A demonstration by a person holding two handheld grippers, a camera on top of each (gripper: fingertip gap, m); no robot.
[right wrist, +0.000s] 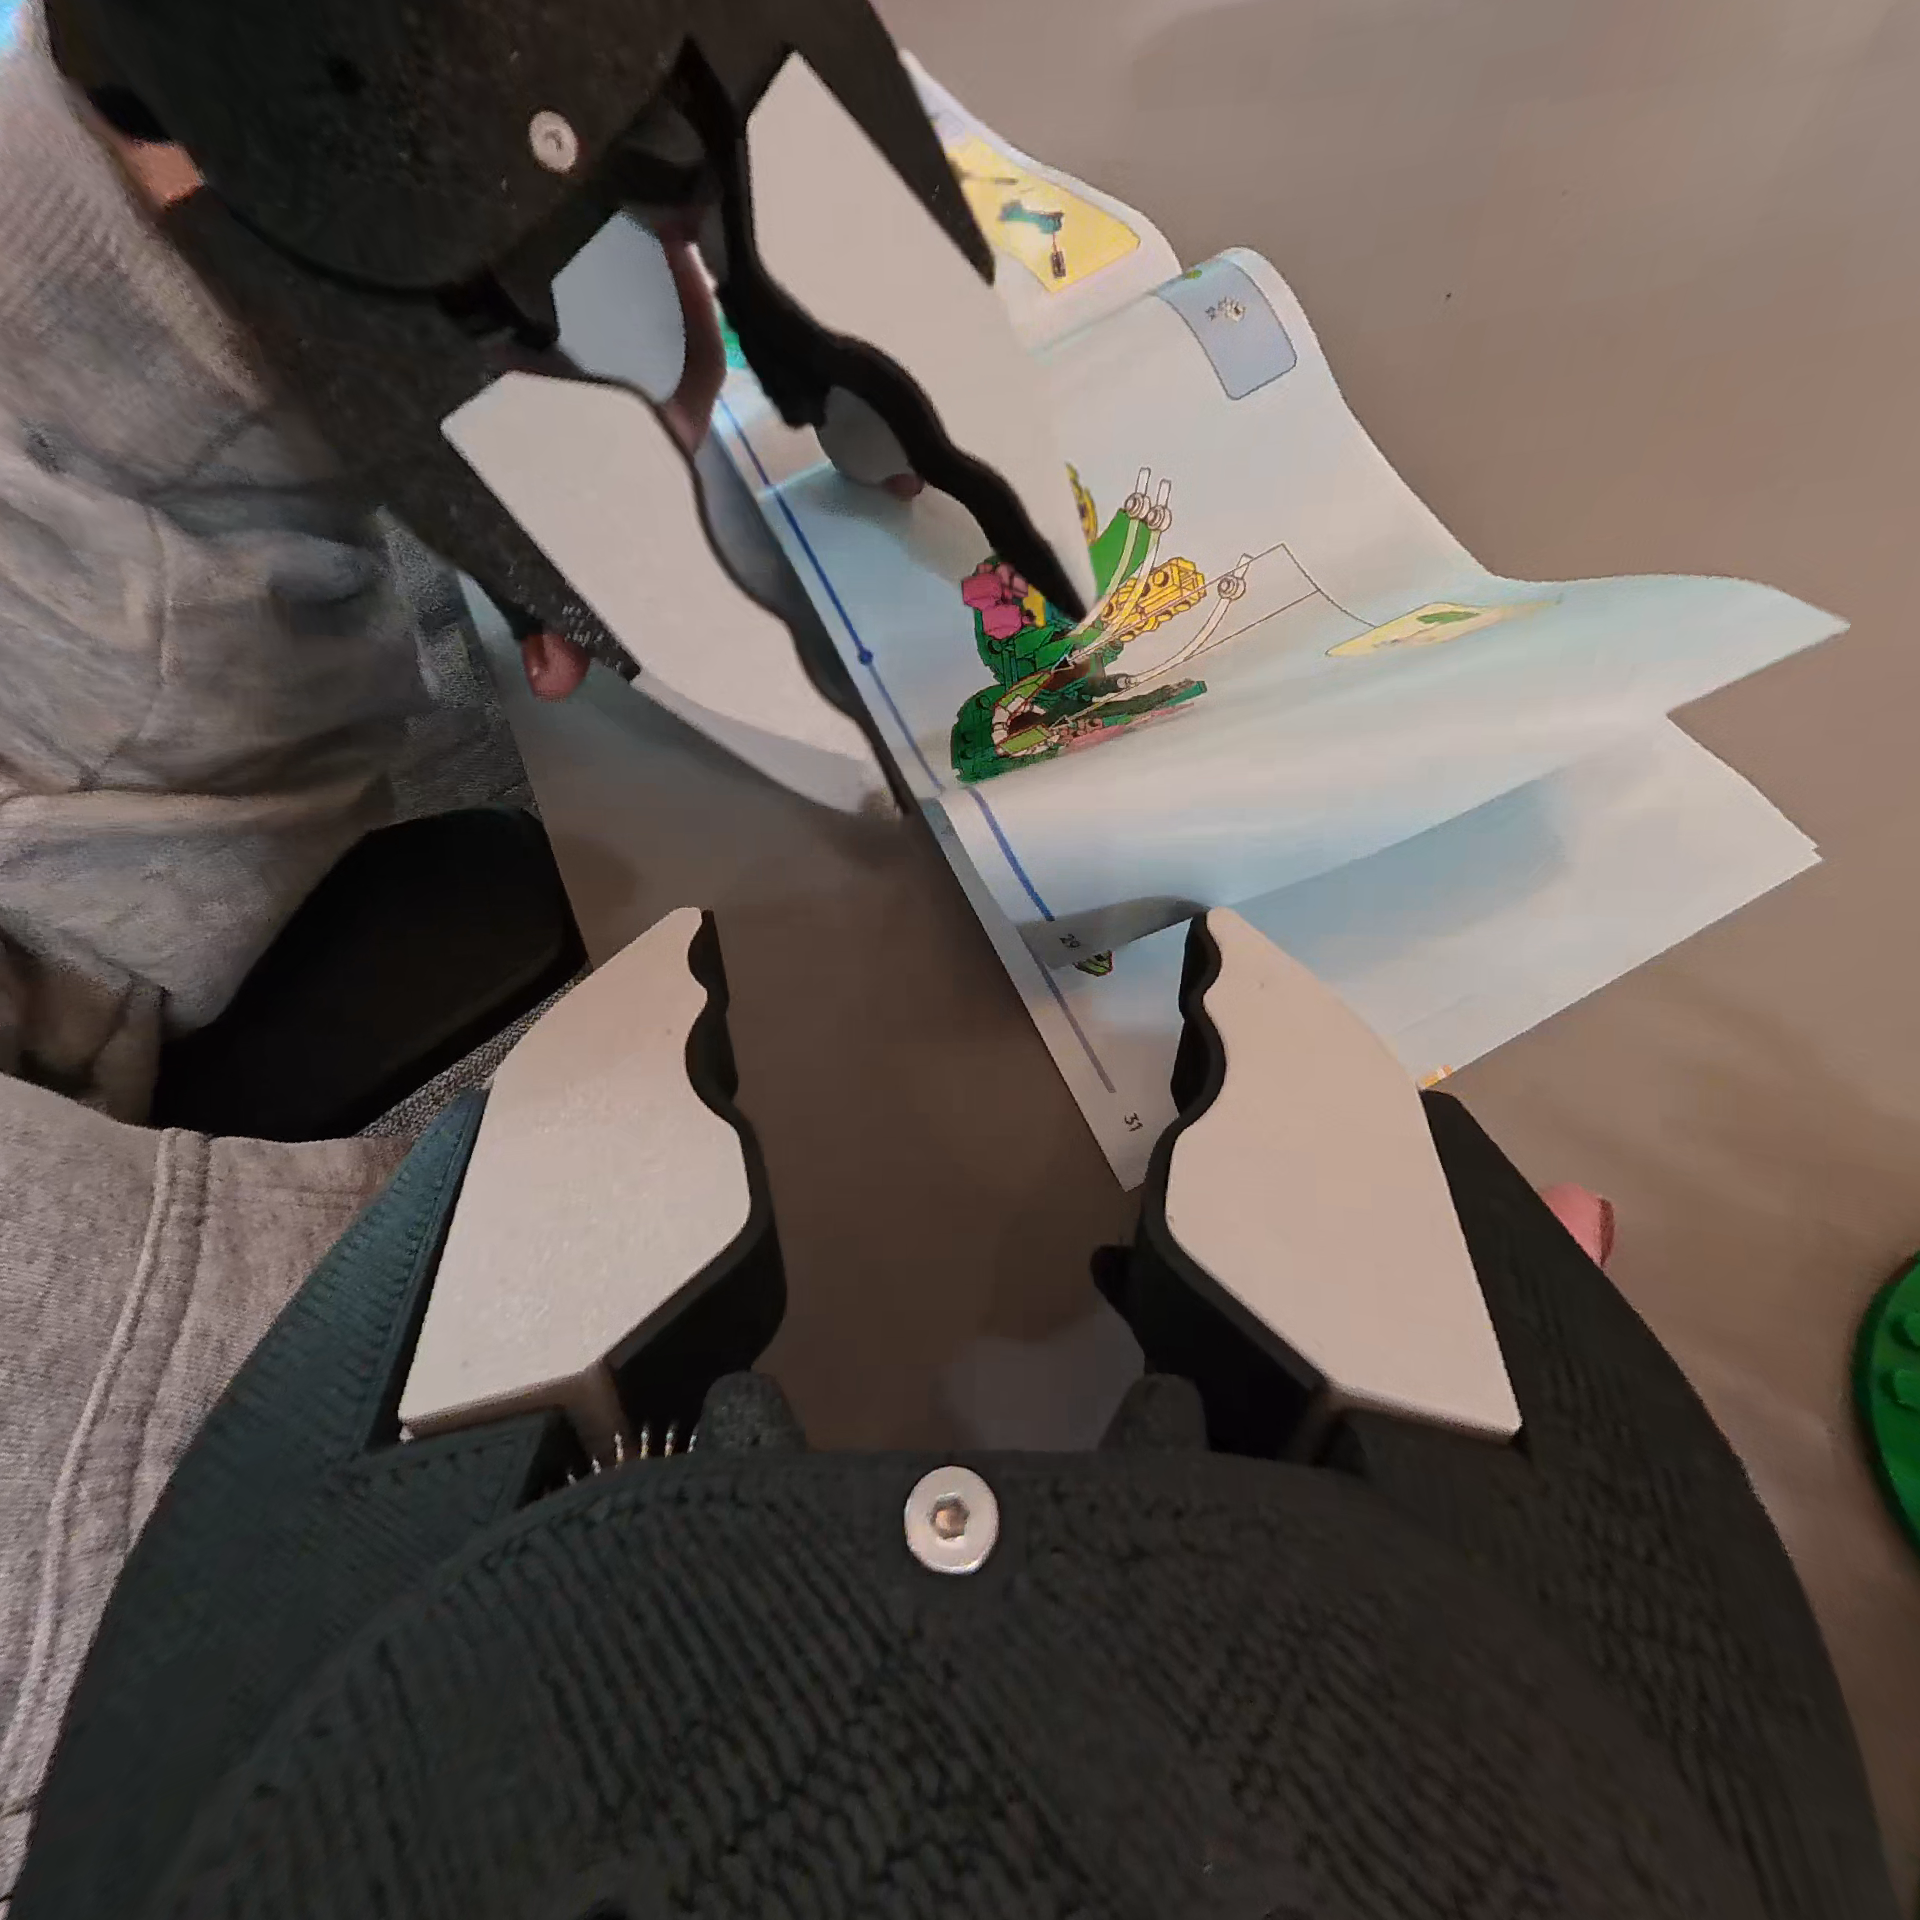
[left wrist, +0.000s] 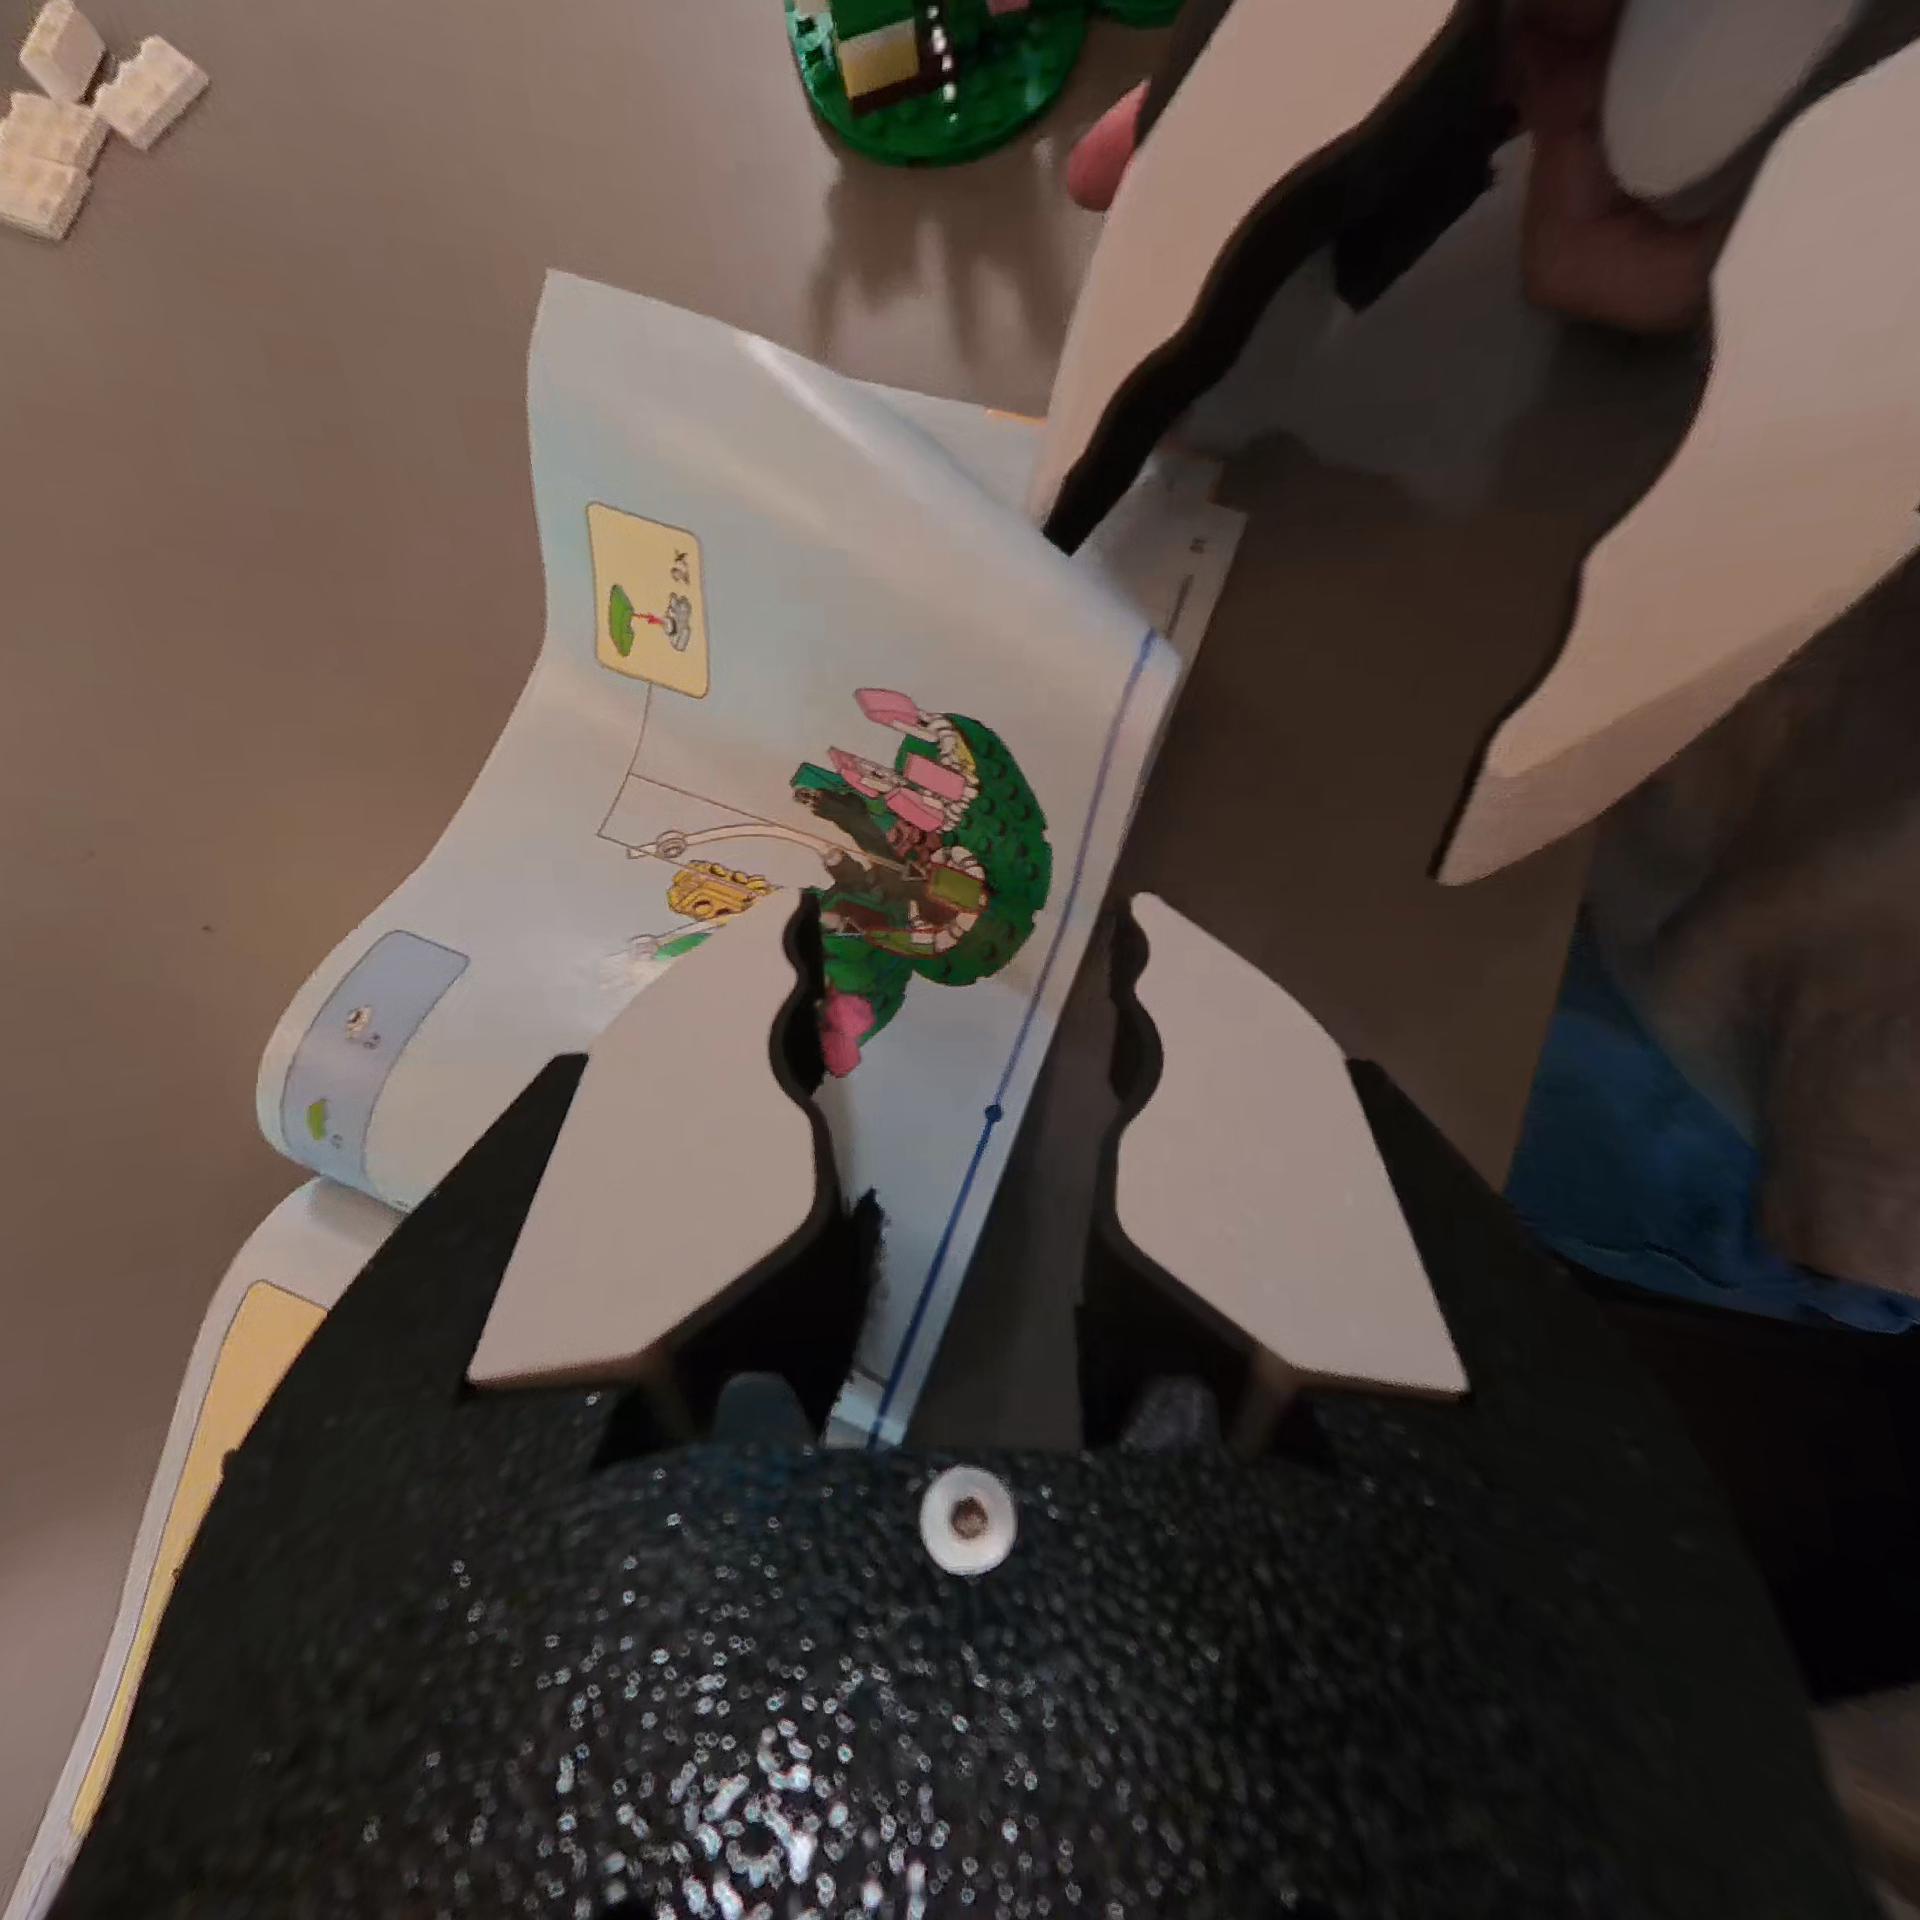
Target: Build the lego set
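Observation:
The instruction booklet [left wrist: 790,582] lies open on the brown table, with one page curled up off it. My left gripper [left wrist: 966,904] is open, and the lifted page's edge stands between its fingers. My right gripper [right wrist: 953,920] is open and empty, its right finger by the booklet's [right wrist: 1351,748] near corner. In the left wrist view the right gripper [left wrist: 1257,701] is at the upper right, one fingertip [left wrist: 1065,525] at the page's far edge. In the right wrist view the left gripper [right wrist: 982,707] straddles the lifted page. The green lego model [left wrist: 935,94] stands beyond the booklet.
Several white bricks [left wrist: 73,125] lie at the far left of the table. The model's green base [right wrist: 1896,1392] shows at the right edge of the right wrist view. A person's grey sleeve [right wrist: 156,623] is at the left, and the table edge [left wrist: 1548,1039] runs close on the right. Some 5 centimeters of space lies between my two pairs of fingers.

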